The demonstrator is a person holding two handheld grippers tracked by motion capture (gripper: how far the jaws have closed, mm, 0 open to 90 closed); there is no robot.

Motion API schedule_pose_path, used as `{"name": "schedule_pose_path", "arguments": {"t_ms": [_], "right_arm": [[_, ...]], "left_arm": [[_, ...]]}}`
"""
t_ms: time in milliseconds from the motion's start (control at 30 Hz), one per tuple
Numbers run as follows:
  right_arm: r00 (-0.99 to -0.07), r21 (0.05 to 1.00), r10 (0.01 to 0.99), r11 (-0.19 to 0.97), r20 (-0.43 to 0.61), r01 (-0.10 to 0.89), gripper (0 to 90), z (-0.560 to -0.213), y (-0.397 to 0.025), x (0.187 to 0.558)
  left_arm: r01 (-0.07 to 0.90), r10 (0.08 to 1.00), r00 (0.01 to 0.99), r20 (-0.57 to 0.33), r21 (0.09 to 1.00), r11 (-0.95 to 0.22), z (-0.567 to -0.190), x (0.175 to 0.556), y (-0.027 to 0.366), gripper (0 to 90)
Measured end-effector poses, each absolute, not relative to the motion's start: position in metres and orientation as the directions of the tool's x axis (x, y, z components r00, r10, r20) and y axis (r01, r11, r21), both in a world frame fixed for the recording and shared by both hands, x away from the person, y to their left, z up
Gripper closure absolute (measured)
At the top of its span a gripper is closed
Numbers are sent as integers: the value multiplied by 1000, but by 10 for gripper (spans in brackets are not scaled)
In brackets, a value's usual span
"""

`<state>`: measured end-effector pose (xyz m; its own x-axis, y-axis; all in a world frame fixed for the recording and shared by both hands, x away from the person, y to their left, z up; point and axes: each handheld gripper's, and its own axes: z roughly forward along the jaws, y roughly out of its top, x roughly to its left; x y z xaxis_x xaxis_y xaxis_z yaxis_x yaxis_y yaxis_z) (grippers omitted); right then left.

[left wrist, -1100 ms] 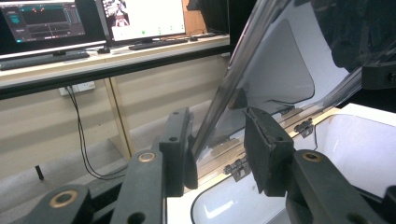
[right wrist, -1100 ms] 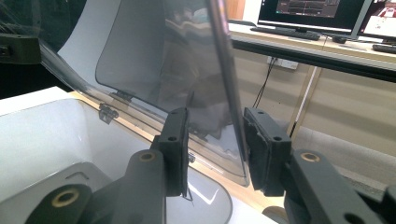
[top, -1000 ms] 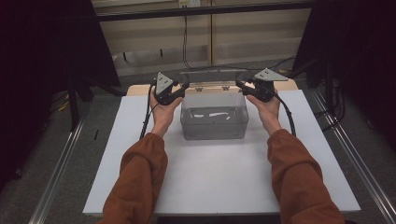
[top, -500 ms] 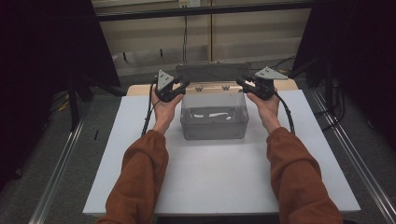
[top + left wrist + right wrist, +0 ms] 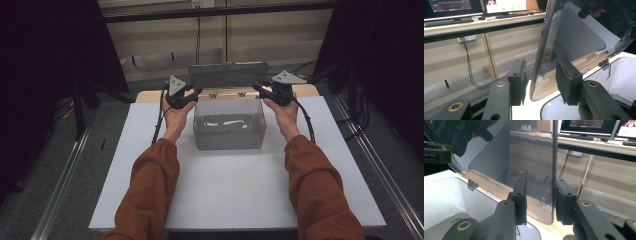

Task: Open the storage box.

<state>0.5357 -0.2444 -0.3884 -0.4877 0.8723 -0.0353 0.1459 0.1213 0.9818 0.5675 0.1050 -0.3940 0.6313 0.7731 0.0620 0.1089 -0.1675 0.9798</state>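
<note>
Lid [image 5: 227,75] of clear box [image 5: 229,131] raised near upright on hinges at box's far edge, mid-counter [image 5: 220,195]. Left claw [image 5: 540,78] agape astride lid's left edge, not clamping. Right claw [image 5: 540,197] narrow astride right edge, contact unclear.

Raised lid [image 5: 228,75] standing upright between both grippers' fingers, left gripper [image 5: 539,81] and right gripper [image 5: 541,201] straddling its side edges, box [image 5: 229,131] mouth below fingertips unobstructed, white tabletop [image 5: 225,195] bare behind.
</note>
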Motion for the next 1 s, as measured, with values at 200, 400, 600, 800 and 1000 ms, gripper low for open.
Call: {"name": "schedule_pose_path", "arguments": {"t_ms": [200, 400, 600, 800, 1000], "right_arm": [[-487, 982, 873, 118, -31, 150, 661, -389, -244, 537], [-488, 980, 872, 130, -39, 153, 662, -390, -244, 540], [-481, 977, 876, 123, -25, 174, 664, -395, -244, 543], [-479, 970, 877, 134, -20, 204, 664, -402, -244, 547], [-482, 967, 876, 137, -17, 214, 672, -405, -245, 549]], "left_arm": [[127, 768, 640, 30, 981, -144, -399, 572, 104, 612], [153, 767, 641, 9, 978, -139, -400, 575, 100, 625], [163, 765, 644, -2, 978, -134, -401, 578, 101, 630], [165, 760, 650, -1, 976, -140, -402, 580, 102, 652], [192, 755, 655, -16, 971, -146, -403, 583, 103, 659]]}}
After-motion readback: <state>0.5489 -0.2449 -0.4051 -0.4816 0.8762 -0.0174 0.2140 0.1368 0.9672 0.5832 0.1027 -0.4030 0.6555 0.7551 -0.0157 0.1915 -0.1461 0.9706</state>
